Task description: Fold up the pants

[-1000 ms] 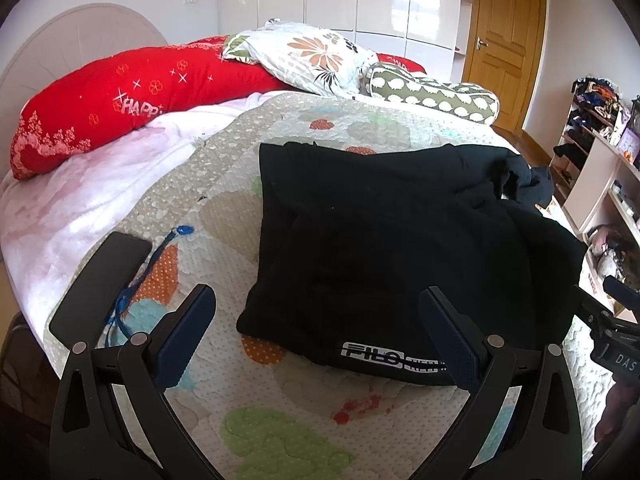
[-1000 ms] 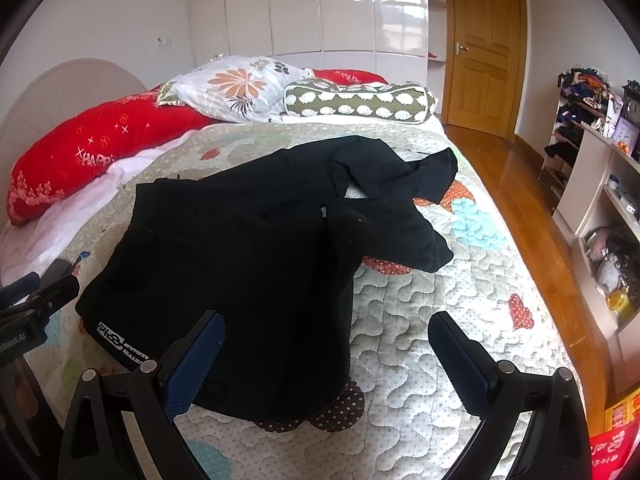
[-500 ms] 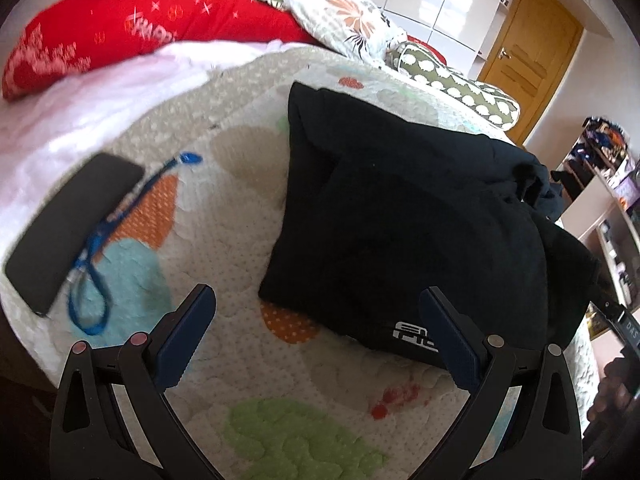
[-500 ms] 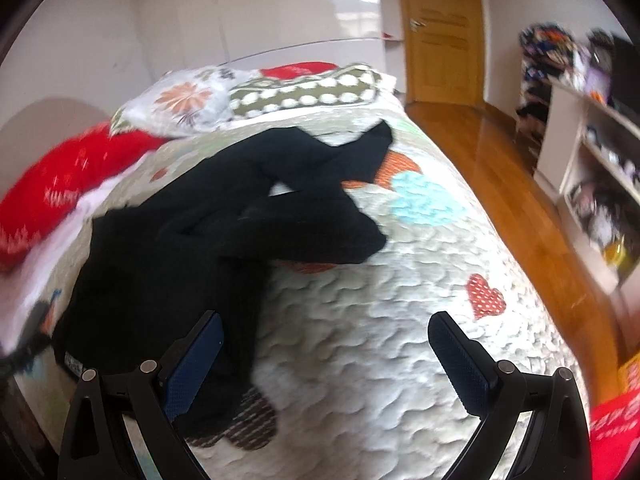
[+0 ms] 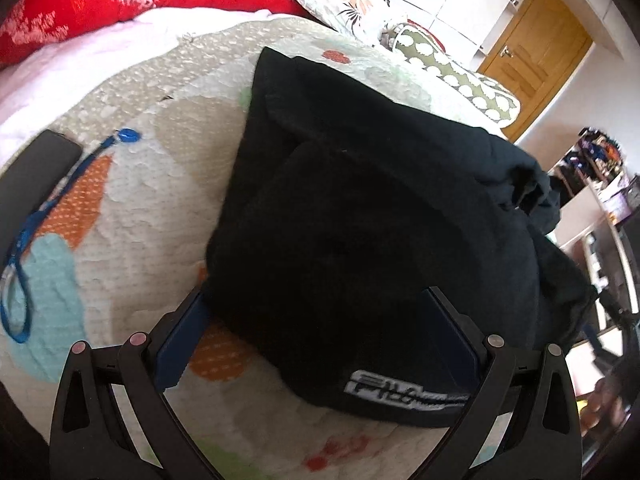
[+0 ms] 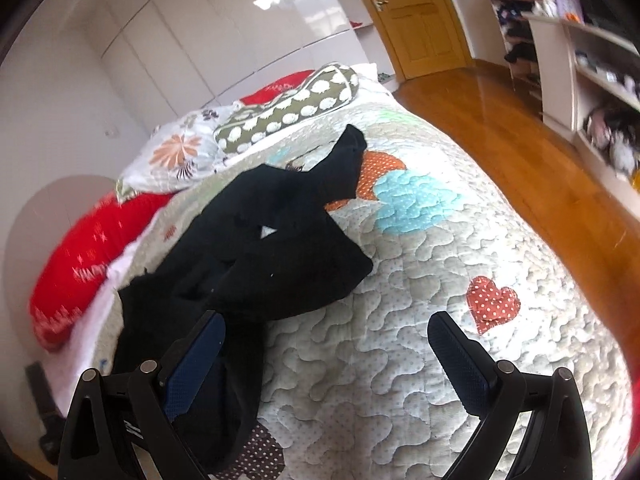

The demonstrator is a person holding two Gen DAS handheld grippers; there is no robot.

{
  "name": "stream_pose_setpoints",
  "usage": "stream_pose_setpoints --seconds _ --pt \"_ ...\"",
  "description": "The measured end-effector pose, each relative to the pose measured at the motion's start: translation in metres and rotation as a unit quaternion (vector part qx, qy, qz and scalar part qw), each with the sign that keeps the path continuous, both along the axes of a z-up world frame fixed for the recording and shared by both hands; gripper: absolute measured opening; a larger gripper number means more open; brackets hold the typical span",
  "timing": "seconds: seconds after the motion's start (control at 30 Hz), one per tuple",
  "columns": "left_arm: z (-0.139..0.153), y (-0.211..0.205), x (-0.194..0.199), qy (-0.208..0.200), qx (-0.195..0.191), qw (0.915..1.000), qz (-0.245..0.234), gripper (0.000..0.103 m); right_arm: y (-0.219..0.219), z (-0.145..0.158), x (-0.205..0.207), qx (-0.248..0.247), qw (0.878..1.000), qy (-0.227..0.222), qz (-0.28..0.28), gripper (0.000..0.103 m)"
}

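phone + lanyard (image 5: 30, 176): parked at the quilt's left edge, clear of the work.
left gripper (image 5: 316, 332): jaws wide apart, straddling the waistband end near the logo, so probably lining up a pinch there.
pants (image 5: 372, 220): black, lying across the quilt (image 5: 132, 184), legs crumpled toward the far side, not folded neatly yet.
right gripper (image 6: 326, 350): spread wide too, holding nothing, over bare quilt just beside the leg ends.

We get bright daylight, glare on the glossy wardrobe doors (image 6: 256, 28), heavy fisheye bending with dark corners, and blurry edges.
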State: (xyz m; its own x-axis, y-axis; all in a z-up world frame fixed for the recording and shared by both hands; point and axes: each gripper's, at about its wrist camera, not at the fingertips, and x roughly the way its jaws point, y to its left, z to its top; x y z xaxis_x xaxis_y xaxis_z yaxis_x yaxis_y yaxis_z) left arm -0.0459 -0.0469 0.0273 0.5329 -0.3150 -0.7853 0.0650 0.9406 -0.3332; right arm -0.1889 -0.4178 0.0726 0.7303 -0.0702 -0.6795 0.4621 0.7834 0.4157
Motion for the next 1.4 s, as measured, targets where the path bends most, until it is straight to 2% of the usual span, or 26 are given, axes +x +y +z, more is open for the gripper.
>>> stream_pose_setpoints --seconds 0.07,0.2,0.27,0.3,0.37,0.4,0.43,0.47,0.5,0.6,0.7,0.77,0.87,0.97,1.03,1.07,1.1,1.13,1.17,1.23,1.3,1.4 --pt "-0.001 -0.005 0.002 0.004 -0.008 0.9999 -0.01 0.102 -0.011 -0.007 0.002 0.041 0.999 -0.009 -0.014 0.102" --pt "-0.005 -0.011 0.007 0.009 -0.001 0.9999 -0.013 0.102 -0.024 -0.04 0.031 0.119 0.993 0.017 -0.004 0.101" --pt "-0.004 -0.009 0.011 0.014 -0.018 0.9997 -0.012 0.102 -0.025 -0.042 0.042 0.117 0.993 -0.005 -0.009 0.099" --pt "-0.003 -0.009 0.013 0.017 -0.027 0.9994 -0.01 0.102 -0.025 -0.042 0.048 0.115 0.993 -0.018 -0.008 0.097" --pt "-0.004 -0.009 0.019 0.014 -0.046 0.9988 -0.004 0.101 -0.023 -0.046 0.061 0.131 0.991 -0.022 -0.002 0.08" --pt "-0.005 -0.009 0.022 0.013 -0.047 0.9988 0.0 0.094 -0.022 -0.048 0.065 0.137 0.99 -0.022 0.002 0.073" --pt "-0.005 -0.009 0.024 0.013 -0.035 0.9993 0.007 0.075 -0.021 -0.051 0.068 0.137 0.99 -0.025 0.002 0.053" --pt "-0.003 -0.008 0.024 0.01 -0.017 0.9997 0.016 0.061 -0.02 -0.053 0.069 0.133 0.991 -0.026 0.0 0.028" --pt "-0.002 -0.006 0.024 0.01 -0.015 0.9997 0.018 0.038 -0.02 -0.053 0.067 0.131 0.991 -0.024 -0.004 0.02" --pt "-0.002 0.006 0.024 0.025 -0.054 0.9982 0.005 0.023 -0.021 -0.038 0.047 0.095 0.994 -0.049 -0.026 0.014" --pt "0.006 0.019 0.018 0.02 -0.052 0.9984 0.006 0.018 -0.026 -0.013 0.015 0.062 0.994 -0.071 -0.051 0.013" --pt "0.013 0.026 0.013 0.011 -0.05 0.9987 0.0 0.018 -0.028 0.004 -0.01 0.047 0.994 -0.078 -0.058 0.013" --pt "0.019 0.04 0.002 0.006 -0.037 0.9993 -0.009 0.018 -0.023 0.023 -0.047 0.005 0.996 -0.066 -0.06 0.013" --pt "0.014 0.045 -0.009 0.013 -0.021 0.9993 -0.029 0.02 -0.016 0.018 -0.07 -0.012 0.998 -0.031 -0.055 0.013" --pt "0.003 0.045 -0.014 0.023 0.002 0.9993 -0.029 0.028 -0.011 0.005 -0.08 -0.024 0.998 0.002 -0.051 0.013" --pt "0.0 0.045 -0.02 0.015 0.008 0.9994 -0.03 0.028 -0.009 -0.005 -0.084 -0.027 0.998 0.024 -0.05 0.013" --pt "0.001 0.046 -0.024 0.004 0.014 0.9994 -0.03 0.029 -0.01 -0.016 -0.087 -0.023 0.997 0.047 -0.051 0.013" --pt "0.002 0.046 -0.028 0.0 0.021 0.9993 -0.031 0.035 -0.013 -0.027 -0.091 -0.011 0.996 0.068 -0.058 0.013" --pt "0.004 0.047 -0.032 -0.004 0.029 0.9991 -0.03 0.037 -0.016 -0.031 -0.096 0.002 0.996 0.067 -0.061 0.013" --pt "0.01 0.055 -0.039 -0.012 0.041 0.9987 -0.026 0.049 -0.021 -0.023 -0.107 0.002 0.995 0.062 -0.075 0.019" --pt "0.016 0.063 -0.044 -0.026 0.05 0.9982 -0.02 0.058 -0.022 -0.01 -0.109 -0.031 0.993 0.069 -0.087 0.024" --pt "0.018 0.071 -0.045 -0.03 0.05 0.9981 -0.02 0.058 -0.017 0.009 -0.106 -0.073 0.991 0.068 -0.089 0.024"
